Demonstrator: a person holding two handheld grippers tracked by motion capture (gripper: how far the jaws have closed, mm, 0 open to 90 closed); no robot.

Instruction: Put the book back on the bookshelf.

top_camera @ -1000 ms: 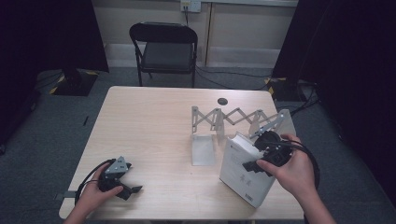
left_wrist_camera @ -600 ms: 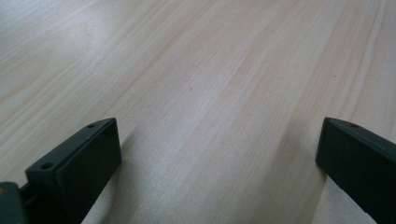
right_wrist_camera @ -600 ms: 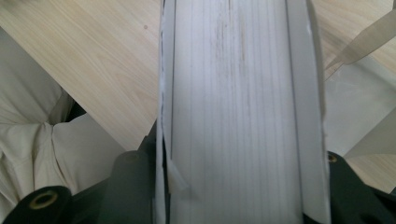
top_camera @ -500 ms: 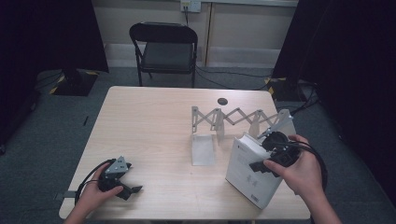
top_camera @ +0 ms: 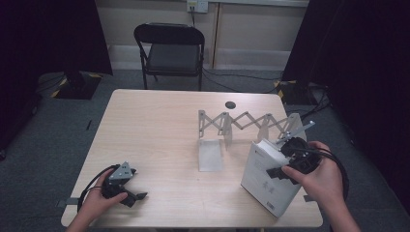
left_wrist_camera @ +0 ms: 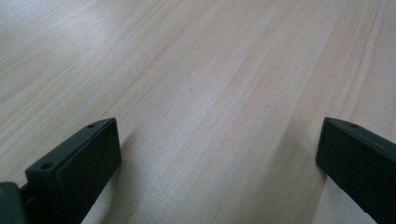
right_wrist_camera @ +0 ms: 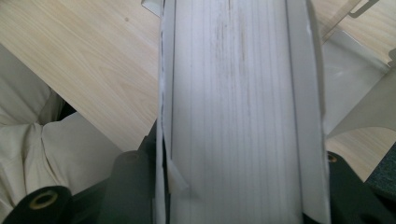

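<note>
While clamped between its jaws, the white book tilts beneath the right gripper

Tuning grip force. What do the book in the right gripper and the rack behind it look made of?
Book: paper, with a white cover that looks matte; the right gripper view shows the striated page edges between thin covers. Expanding rack: probably thin sheet metal in a pale grey, faintly glossy finish; flat scissor slats and an L-shaped end plate.

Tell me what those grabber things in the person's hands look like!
Both are black. The left gripper has a grey three-cornered plate on top and a black cable looping behind it; its jaws are flat, dark blocks with small screw holes. The right gripper is black too, with a rounded body and black cable.
</note>
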